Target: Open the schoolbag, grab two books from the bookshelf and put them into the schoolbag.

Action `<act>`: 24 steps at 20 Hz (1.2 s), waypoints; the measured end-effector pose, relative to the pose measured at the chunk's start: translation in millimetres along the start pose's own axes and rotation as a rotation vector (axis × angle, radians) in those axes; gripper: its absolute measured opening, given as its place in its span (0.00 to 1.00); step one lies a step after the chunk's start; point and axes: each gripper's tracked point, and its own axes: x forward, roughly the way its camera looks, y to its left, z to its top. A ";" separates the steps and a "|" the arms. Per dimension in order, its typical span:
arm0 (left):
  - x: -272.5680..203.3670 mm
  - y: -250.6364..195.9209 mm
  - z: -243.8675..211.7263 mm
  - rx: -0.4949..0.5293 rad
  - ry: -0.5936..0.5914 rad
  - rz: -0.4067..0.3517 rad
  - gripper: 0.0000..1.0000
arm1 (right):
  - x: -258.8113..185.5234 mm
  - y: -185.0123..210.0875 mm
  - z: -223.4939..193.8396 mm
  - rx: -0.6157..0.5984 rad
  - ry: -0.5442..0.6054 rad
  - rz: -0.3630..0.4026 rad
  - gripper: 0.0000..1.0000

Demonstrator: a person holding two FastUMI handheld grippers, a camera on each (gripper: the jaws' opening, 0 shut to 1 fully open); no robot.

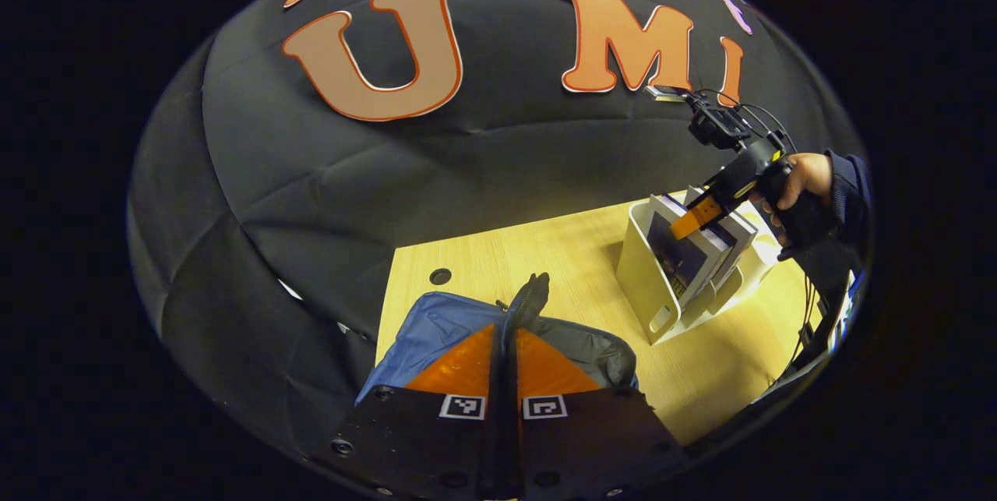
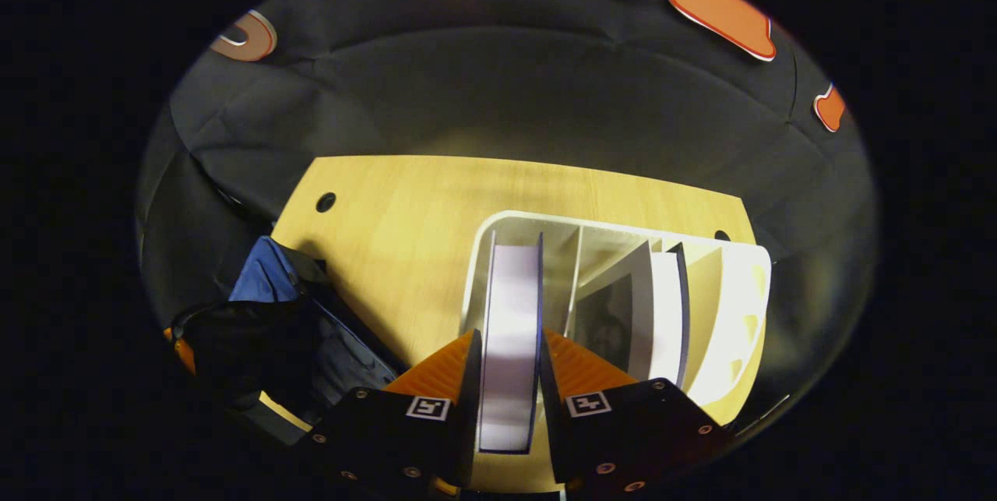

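The blue and grey schoolbag lies on the wooden table, right under my left gripper. That gripper is shut on a dark tab of the bag, which sticks up between the fingers. The white bookshelf stands to the right with books in it. A hand holds my right gripper down onto the books. In the right gripper view, my right gripper is shut on an upright book in the bookshelf. A second book leans two slots to the right. The schoolbag is at the left.
The table has a round cable hole near its back left corner. The black cloth wall rises close behind. Cables hang by the person's sleeve at the right edge. Bare wood lies between bag and shelf.
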 end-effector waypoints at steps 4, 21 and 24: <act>2.1 0.3 -2.2 -0.013 -0.003 -0.018 0.04 | -7.7 -7.7 -3.7 0.053 0.064 0.025 0.32; -0.2 -2.2 -2.5 -0.027 0.005 -0.033 0.04 | -183.9 -34.5 27.6 0.152 -0.174 0.241 0.26; -2.2 -1.3 -0.7 -0.008 0.012 -0.028 0.04 | -204.8 -37.1 24.1 0.178 -0.214 0.290 0.26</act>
